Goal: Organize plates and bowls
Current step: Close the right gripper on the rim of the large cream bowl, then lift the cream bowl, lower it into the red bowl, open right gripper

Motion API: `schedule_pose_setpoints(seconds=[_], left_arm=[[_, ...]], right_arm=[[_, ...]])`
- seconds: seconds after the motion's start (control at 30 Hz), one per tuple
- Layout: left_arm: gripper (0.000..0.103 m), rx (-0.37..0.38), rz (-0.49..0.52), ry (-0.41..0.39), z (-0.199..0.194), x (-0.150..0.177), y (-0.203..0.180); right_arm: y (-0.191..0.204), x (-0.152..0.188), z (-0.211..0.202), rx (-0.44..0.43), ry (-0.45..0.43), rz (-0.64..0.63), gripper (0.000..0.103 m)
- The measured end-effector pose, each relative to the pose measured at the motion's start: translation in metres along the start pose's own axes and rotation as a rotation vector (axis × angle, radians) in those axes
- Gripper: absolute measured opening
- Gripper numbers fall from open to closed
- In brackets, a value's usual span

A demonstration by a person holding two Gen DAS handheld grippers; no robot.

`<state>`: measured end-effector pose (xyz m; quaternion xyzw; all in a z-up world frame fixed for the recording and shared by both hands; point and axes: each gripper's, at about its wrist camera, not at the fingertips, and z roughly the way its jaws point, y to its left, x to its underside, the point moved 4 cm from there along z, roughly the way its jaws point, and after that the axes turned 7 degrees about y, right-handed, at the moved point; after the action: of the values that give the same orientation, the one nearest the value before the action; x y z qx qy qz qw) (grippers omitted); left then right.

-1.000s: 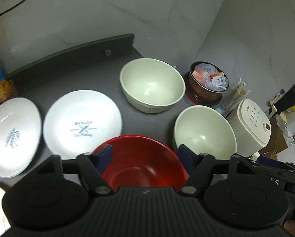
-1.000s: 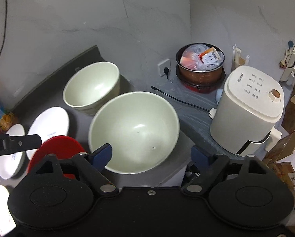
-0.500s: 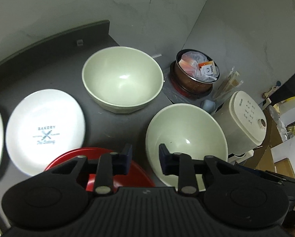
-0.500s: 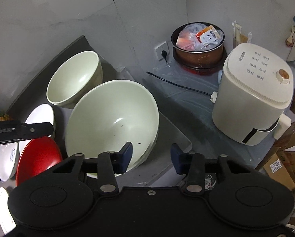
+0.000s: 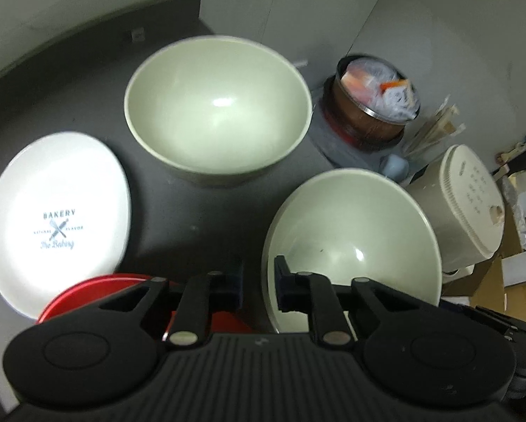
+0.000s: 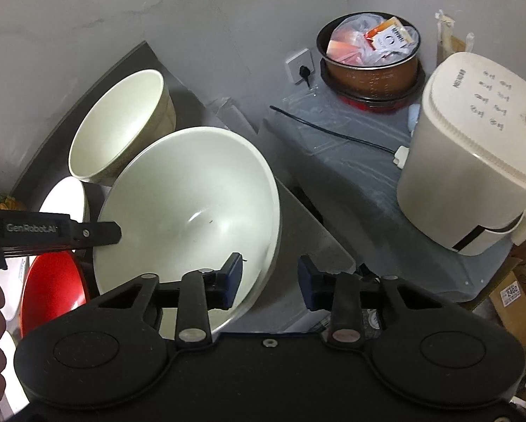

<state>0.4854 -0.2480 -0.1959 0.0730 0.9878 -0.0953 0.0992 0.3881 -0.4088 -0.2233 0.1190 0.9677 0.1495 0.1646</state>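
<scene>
Left wrist view
- Left gripper [image 5: 258, 283]: your jaws had narrowed from wide open a second earlier to a slim gap, straddling the near-left rim of the near pale bowl [image 5: 351, 242]; whether the pads already pressed the rim could not be told.
- Red bowl [image 5: 97, 290]: a second earlier it sat centred between your open jaws; now it lay off to the left, half hidden under the gripper body, untouched on the table [image 5: 192, 218].
- Far pale bowl [image 5: 217, 105]: upright on the table, near the back edge, apart from the near one.
- Bakery plate [image 5: 57, 218]: flat on the table at left, its near edge just beside the red bowl.
- Clutter: a brown pot [image 5: 375, 105] of packets and a cream appliance [image 5: 470, 204] stood to the right.

Right wrist view
- Right gripper [image 6: 270, 283]: jaws had closed from wide to partly open; the left pad sat inside the near pale bowl [image 6: 189, 218], the right pad outside, a clear gap left at the rim. Nothing was held.
- Near pale bowl: appeared tilted toward the camera, at the table's right edge.
- Left gripper body [image 6: 52, 234]: reached in from the left over that bowl's rim.
- Meaning: both tools had converged on one bowl; judged, you were about to lift it, likely to nest it in the far pale bowl [image 6: 122, 126]. No stacking done yet.
</scene>
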Motion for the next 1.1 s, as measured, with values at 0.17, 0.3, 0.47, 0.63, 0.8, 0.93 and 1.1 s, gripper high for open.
schedule_pose_setpoints(seconds=[0.17,0.3,0.47,0.63,0.8,0.93,1.1], left_arm=[[0.003,-0.017,-0.009,0.036,0.010,-0.005,-0.003],[0.003,-0.009,-0.031,0.046,0.014,-0.005,0.000],[0.003,0.017,-0.054,0.045,0.011,-0.005,0.002],[0.003,0.046,-0.050,0.003,-0.006,-0.007,0.004],[0.003,0.062,-0.034,-0.050,-0.030,-0.005,0.008],[0.003,0.067,-0.039,-0.081,-0.049,-0.001,0.016],[0.003,0.077,-0.054,-0.111,-0.069,0.006,0.030]], right_arm=[[0.002,-0.005,0.014,-0.012,0.039,-0.018,0.017],[0.005,-0.005,0.016,0.013,0.035,-0.037,0.015],[0.006,-0.004,0.011,0.011,0.016,-0.029,0.014],[0.014,-0.007,-0.005,0.019,-0.035,-0.022,0.014],[0.028,-0.008,-0.023,0.017,-0.084,-0.030,0.014],[0.041,-0.006,-0.035,0.015,-0.111,-0.050,0.014],[0.057,0.000,-0.044,0.006,-0.132,-0.074,0.015]])
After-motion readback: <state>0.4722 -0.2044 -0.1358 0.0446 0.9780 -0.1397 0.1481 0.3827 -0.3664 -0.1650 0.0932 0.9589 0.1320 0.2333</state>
